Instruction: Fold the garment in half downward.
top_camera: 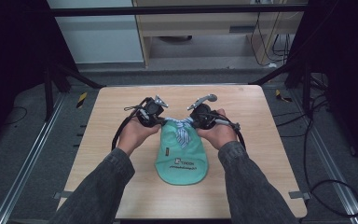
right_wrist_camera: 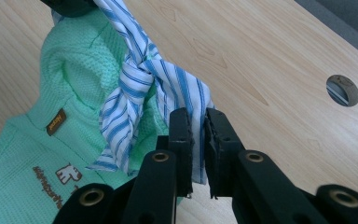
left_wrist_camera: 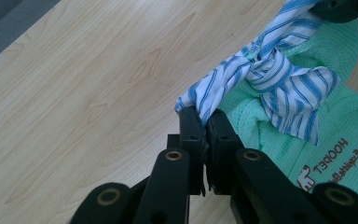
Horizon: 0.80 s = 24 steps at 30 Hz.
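The left hand-held gripper (left_wrist_camera: pixel 204 122) is pinching one end of a blue-and-white striped strip (left_wrist_camera: pixel 279 77) between nearly closed jaws, just off the near-left edge of a mint-green knitted garment (left_wrist_camera: pixel 340 135). The right hand-held gripper (right_wrist_camera: pixel 196 122) is clamping the other end of the same strip, its jaws narrowed onto the cloth. In the high view both hands are meeting at the garment's far end, near the middle of the wooden counter (top_camera: pixel 121 107), with the strip stretching between the two tools.

Judging from the knot sitting midway along the strip, the person is probably tightening or loosening a tie at the garment's neck. The risk here is slippage: each tool is gripping only a thin fold close to the strip's end, so an uneven or sharp pull could be dragging the fabric out of one pair of jaws. Pulling too hard could also be lifting or bunching the light garment rather than working the knot.

The garment is lying flat, waffle-textured, with brown printed lettering and a small brown label; the strip is thin, crumpled, and twisted where it crosses itself
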Each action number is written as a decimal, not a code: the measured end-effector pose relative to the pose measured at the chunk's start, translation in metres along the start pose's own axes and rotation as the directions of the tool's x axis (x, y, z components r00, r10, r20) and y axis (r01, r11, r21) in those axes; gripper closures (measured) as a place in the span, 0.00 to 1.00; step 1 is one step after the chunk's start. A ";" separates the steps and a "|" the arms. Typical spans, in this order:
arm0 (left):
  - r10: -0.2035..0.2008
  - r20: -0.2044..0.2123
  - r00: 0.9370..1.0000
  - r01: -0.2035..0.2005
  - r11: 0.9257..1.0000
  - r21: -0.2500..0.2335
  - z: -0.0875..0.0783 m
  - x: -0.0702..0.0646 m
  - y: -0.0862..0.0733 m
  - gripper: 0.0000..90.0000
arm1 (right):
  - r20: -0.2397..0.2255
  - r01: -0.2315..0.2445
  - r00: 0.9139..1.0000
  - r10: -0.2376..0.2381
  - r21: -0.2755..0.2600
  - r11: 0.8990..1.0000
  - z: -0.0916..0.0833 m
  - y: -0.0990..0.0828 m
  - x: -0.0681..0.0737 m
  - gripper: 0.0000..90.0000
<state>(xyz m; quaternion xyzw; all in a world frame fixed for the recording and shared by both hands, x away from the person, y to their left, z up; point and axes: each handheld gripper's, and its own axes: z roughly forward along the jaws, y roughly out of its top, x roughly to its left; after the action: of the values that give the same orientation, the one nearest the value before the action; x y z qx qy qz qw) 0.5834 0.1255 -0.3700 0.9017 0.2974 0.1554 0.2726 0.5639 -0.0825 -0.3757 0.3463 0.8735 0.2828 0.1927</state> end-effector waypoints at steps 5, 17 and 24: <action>0.010 0.001 1.000 -0.010 1.000 0.000 -0.002 0.000 0.000 0.96 | 0.002 0.008 1.000 -0.008 -0.003 1.000 -0.001 0.001 0.000 0.91; 0.037 0.003 0.999 -0.037 0.999 0.009 -0.003 -0.004 0.000 0.96 | 0.005 0.025 1.000 -0.025 0.007 1.000 -0.004 -0.001 0.002 0.91; 0.047 -0.003 0.999 -0.047 0.999 0.002 -0.002 -0.009 -0.005 0.96 | -0.002 0.029 1.000 -0.029 -0.001 1.000 -0.003 -0.007 0.005 0.91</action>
<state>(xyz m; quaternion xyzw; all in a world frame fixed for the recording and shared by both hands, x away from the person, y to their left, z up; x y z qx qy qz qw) 0.5727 0.1242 -0.3723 0.9085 0.2768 0.1627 0.2675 0.5561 -0.0840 -0.3786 0.3332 0.8785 0.2806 0.1963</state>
